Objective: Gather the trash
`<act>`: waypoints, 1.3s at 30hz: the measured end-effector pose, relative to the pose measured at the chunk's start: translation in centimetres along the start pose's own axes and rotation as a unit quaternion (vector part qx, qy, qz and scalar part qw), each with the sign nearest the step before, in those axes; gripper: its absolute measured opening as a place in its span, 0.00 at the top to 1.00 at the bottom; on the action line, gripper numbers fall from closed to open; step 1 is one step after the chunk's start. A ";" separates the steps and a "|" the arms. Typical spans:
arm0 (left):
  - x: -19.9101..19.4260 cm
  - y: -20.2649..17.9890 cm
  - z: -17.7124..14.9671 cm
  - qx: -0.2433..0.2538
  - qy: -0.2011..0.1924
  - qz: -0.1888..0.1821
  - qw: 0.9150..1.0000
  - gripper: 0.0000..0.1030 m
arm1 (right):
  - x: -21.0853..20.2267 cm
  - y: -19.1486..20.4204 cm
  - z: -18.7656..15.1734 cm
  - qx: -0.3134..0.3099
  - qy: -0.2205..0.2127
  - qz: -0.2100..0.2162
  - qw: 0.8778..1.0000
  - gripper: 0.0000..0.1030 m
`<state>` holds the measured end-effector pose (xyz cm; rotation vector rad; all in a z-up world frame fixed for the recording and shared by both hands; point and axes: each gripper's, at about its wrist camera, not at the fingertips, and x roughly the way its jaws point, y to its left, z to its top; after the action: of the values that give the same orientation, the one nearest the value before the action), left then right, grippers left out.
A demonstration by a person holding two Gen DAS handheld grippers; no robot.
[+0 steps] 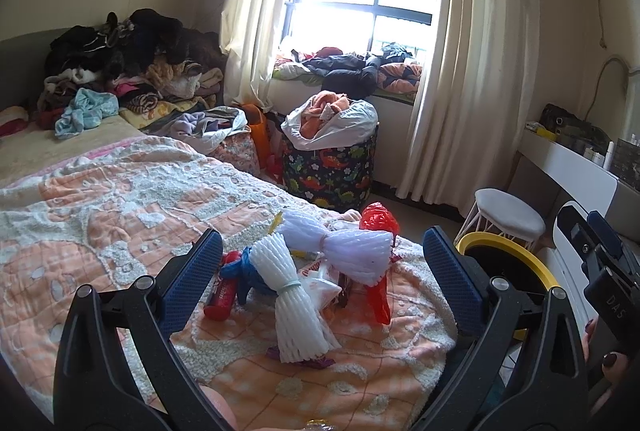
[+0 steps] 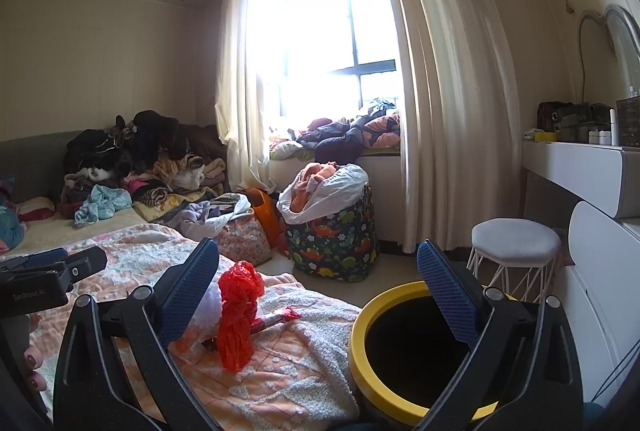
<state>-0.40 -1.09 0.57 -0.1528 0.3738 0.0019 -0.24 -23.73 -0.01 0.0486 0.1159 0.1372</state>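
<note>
Left claw point(image 1: 322, 263) spread wide, empty, above the trash pile at the bed's corner: ribbed white foam netting point(image 1: 298, 295), crinkled red plastic bag point(image 2: 238, 315), red wrapper point(image 1: 220, 301). Right claw point(image 2: 318, 295) wide, empty, over the bed edge. Yellow-rimmed round bin point(image 2: 362, 343) just beside the nubbly quilt point(image 1: 100, 215); open floor beyond.

Each hand-held gripper point(image 1: 322, 263) point(image 2: 318, 281) has black plastic arms with silver screws and blue textured pads point(image 1: 192, 279); fingernails point(image 1: 612, 361) wear dark polish.
</note>
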 end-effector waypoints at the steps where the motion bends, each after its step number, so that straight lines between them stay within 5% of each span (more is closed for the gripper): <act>1: 0.0 0.0 0.0 0.000 0.000 -0.001 1.000 0.11 | 0.0 0.0 0.0 0.000 0.000 0.000 1.000 0.06; 27: 0.3 -0.4 -0.4 -0.001 0.006 -0.004 1.000 0.11 | 0.1 0.1 -0.2 0.002 0.002 0.003 1.000 0.06; 39: 0.4 3.2 -0.3 -0.037 0.006 0.029 0.999 0.11 | 0.9 3.2 -0.9 -0.019 0.032 0.078 0.996 0.06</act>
<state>-0.22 1.97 -0.36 -0.2150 0.3912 0.0714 0.11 -20.38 -0.79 0.0147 0.1738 0.2962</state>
